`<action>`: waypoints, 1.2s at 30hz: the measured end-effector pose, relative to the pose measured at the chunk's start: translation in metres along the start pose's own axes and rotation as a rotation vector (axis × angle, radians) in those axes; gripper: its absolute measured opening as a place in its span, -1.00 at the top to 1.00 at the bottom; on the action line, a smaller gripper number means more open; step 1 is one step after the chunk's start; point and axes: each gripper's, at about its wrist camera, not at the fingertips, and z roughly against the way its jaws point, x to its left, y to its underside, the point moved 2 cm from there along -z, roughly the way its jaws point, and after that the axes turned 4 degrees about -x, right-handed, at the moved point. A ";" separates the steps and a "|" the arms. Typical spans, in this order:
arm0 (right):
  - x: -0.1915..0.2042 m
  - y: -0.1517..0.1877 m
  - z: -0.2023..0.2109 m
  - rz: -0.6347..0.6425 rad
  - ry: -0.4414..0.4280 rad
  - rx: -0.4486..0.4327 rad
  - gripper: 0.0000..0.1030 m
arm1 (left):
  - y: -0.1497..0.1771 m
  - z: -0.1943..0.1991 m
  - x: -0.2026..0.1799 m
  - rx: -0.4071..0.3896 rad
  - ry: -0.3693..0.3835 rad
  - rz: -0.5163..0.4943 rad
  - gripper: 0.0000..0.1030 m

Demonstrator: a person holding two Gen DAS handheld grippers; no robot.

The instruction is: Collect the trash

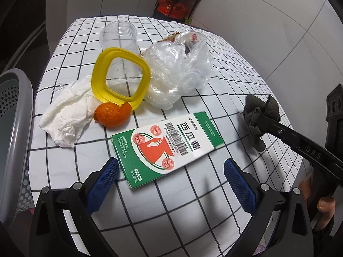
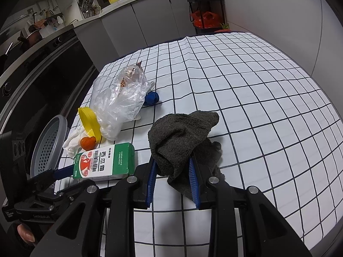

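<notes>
Table under a white cloth with a black grid (image 1: 193, 203). Trash clustered at its left part.

Right gripper (image 2: 172, 177): blue-padded jaws drawn in to a narrow gap and pinched on a dark grey terry cloth rag (image 2: 182, 135); the rag bunches up over the fingertips and drapes onto the table. From the left wrist view the same rag (image 1: 260, 115) hangs at the tip of the black fingers.

Left gripper (image 1: 170, 178): jaws spread wide, holding nothing, hovering over the near end of a flat green-and-white cardboard box with a red figure and barcode (image 1: 167, 143). No contact that I can see.

Beyond the box: a piece of orange peel (image 1: 111, 115) touching a crumpled white paper tissue (image 1: 66, 115); a yellow plastic ring-shaped lid frame (image 1: 120, 78) leaning against a clear plastic cup lying on its side (image 1: 119, 35); a crumpled clear plastic bag (image 1: 180, 70) just right of the ring. A small blue wad (image 2: 151, 98) sits behind the bag.

Grey perforated plastic basket (image 1: 15, 115) at the table's left edge.
</notes>
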 end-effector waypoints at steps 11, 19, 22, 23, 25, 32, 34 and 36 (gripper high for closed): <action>-0.001 0.000 0.003 -0.005 -0.009 -0.001 0.48 | 0.008 0.007 -0.019 0.012 0.013 -0.068 -0.87; -0.007 -0.002 0.008 -0.012 -0.014 -0.011 0.48 | 0.010 0.023 -0.021 -0.012 -0.059 -0.165 -0.87; -0.009 -0.003 0.009 -0.017 -0.015 -0.012 0.48 | 0.003 0.024 -0.023 -0.035 -0.089 -0.221 -0.87; -0.010 -0.003 0.009 -0.018 -0.015 -0.012 0.48 | 0.000 0.023 -0.024 -0.039 -0.091 -0.242 -0.87; -0.010 -0.003 0.009 -0.019 -0.016 -0.012 0.48 | -0.005 0.019 -0.026 -0.038 -0.094 -0.284 -0.87; -0.013 -0.003 0.009 -0.024 -0.011 -0.011 0.48 | -0.015 -0.010 -0.025 0.024 -0.111 -0.372 -0.87; -0.013 -0.003 0.008 -0.024 -0.010 -0.009 0.48 | -0.018 -0.016 -0.027 0.036 -0.108 -0.384 -0.87; -0.013 -0.003 0.007 -0.023 -0.010 -0.007 0.48 | -0.020 -0.022 -0.028 0.052 -0.097 -0.392 -0.87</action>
